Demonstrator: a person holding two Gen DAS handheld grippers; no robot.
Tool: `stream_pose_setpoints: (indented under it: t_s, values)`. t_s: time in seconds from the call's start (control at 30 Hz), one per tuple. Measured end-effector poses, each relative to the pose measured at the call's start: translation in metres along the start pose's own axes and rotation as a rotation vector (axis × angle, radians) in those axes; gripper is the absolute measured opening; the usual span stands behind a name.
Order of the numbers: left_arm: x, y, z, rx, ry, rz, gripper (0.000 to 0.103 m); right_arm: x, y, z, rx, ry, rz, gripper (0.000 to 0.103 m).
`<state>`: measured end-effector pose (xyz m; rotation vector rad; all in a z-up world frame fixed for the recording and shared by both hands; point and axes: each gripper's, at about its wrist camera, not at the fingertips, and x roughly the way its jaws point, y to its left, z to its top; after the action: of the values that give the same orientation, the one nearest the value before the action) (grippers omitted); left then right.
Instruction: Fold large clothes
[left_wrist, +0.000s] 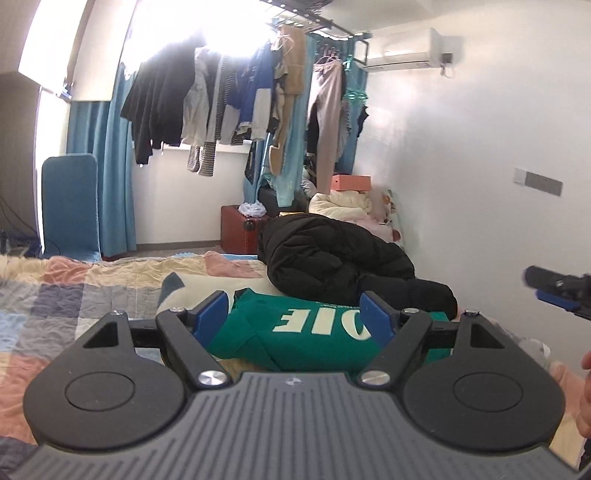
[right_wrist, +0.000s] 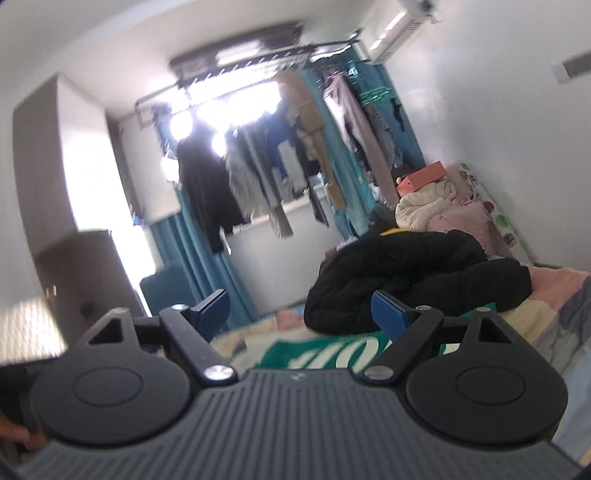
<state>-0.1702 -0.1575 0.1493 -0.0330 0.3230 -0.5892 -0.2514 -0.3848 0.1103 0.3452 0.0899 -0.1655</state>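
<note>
Matt green knit sweatshirt (left_wrist: 295, 339) beside puffy black jacket (left_wrist: 332, 254)

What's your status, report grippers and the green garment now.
Left gripper and right gripper: jaws open, empty. Green sweatshirt lies folded on the bed. Black puffer jacket heaped just behind it, touching.

A folded green sweatshirt with pale lettering (left_wrist: 295, 332) lies on the patchwork bedspread (left_wrist: 92, 291) at six o'clock. Touching it at one o'clock, the bulky black padded jacket (left_wrist: 332, 254) lies heaped. Beyond, at twelve, a dark red suitcase (left_wrist: 242, 232) stands below clothes hanging on a rail (left_wrist: 221, 99).
</note>
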Motion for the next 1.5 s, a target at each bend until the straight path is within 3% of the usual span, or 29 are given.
stream_pose_setpoints:
  t_s: [0.23,0.43,0.67,1.2,1.43,1.47,1.5]
  values:
    - [-0.039,-0.017,-0.024,0.042,0.000,0.053,0.083,-0.017,0.028,-0.026,-0.100,0.083,-0.038,0.085]
    - [-0.054,-0.019,-0.045,0.040,0.024,0.043,0.083,-0.030,0.037,-0.045,-0.120,0.143,-0.066,0.085]
    - [-0.052,-0.017,-0.048,0.037,0.038,0.035,0.084,-0.038,0.050,-0.052,-0.163,0.178,-0.072,0.085]
    - [-0.050,-0.026,-0.043,0.076,0.050,0.021,0.103,-0.037,0.049,-0.057,-0.149,0.206,-0.084,0.085]
    - [-0.045,-0.027,-0.043,0.066,0.070,0.045,0.103,-0.036,0.047,-0.056,-0.151,0.209,-0.104,0.085]
    - [-0.045,-0.027,-0.044,0.066,0.072,0.046,0.103,-0.036,0.048,-0.057,-0.156,0.210,-0.111,0.088]
    - [-0.046,-0.027,-0.044,0.066,0.072,0.048,0.103,-0.035,0.048,-0.057,-0.159,0.209,-0.121,0.098]
